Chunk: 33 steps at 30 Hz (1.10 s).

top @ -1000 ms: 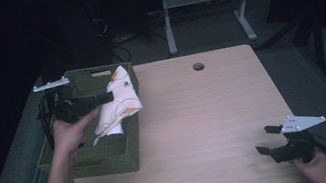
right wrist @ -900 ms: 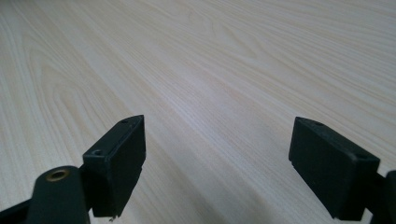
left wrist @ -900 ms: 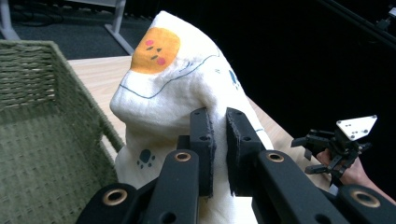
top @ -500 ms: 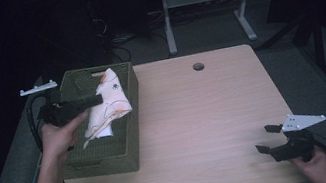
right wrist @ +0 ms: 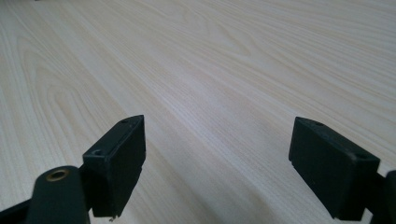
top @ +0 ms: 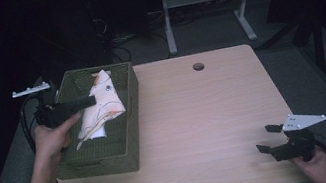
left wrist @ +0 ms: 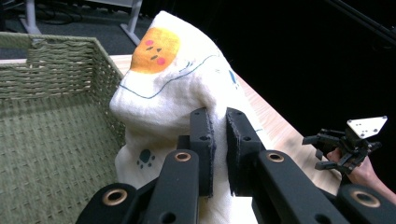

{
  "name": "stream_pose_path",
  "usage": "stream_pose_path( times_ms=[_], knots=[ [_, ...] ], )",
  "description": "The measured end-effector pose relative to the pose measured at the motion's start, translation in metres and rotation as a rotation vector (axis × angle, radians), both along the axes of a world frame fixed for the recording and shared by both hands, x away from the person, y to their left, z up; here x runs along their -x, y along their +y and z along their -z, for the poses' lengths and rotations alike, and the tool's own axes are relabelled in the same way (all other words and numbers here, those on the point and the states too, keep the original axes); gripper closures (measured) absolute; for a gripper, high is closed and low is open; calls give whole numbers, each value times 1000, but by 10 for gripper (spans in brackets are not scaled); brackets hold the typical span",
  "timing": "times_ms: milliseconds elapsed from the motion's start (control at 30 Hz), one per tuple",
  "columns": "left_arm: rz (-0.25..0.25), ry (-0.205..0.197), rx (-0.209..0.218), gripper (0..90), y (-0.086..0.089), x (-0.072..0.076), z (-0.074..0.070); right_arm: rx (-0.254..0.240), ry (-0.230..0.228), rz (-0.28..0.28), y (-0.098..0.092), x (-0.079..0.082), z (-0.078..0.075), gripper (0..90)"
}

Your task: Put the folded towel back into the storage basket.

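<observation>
While the left gripper [top: 82, 102] is pinching a fold of the white printed cloth [top: 100, 105] between nearly closed jaws, the cloth is hanging over the open woven basket [top: 131, 108], with its lower end reaching down into the basket interior. Its long axis is running from the basket's far end toward the near end, tilted and sagging below the grip point. The right gripper [top: 267, 139] is resting near the table's [top: 205, 114] near right corner, well apart from the cloth, jaws spread wide and holding nothing. Any lowering or release is therefore falling to the left gripper
</observation>
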<state>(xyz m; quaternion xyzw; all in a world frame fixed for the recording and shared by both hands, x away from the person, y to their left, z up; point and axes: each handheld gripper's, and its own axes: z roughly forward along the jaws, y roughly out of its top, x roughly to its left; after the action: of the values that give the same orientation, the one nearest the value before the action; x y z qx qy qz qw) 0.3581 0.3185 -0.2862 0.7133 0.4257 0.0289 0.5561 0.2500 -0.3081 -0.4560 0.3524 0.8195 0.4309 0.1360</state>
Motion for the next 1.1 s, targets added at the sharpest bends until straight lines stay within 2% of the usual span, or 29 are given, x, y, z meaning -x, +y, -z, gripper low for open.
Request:
stream_pose_path(
  times_ms=[433,500,767,1100],
  knots=[
    [-25,14,-4,827,25,-1,9,8,2,3,2,1,0,185],
    [-33,18,6,827,29,-2,12,8,-1,3,1,1,0,185],
    [-44,38,-14,826,46,-6,26,8,6,2,2,2,1,185],
    [-22,54,-41,824,50,-19,33,19,6,6,1,1,1,185]
  ],
)
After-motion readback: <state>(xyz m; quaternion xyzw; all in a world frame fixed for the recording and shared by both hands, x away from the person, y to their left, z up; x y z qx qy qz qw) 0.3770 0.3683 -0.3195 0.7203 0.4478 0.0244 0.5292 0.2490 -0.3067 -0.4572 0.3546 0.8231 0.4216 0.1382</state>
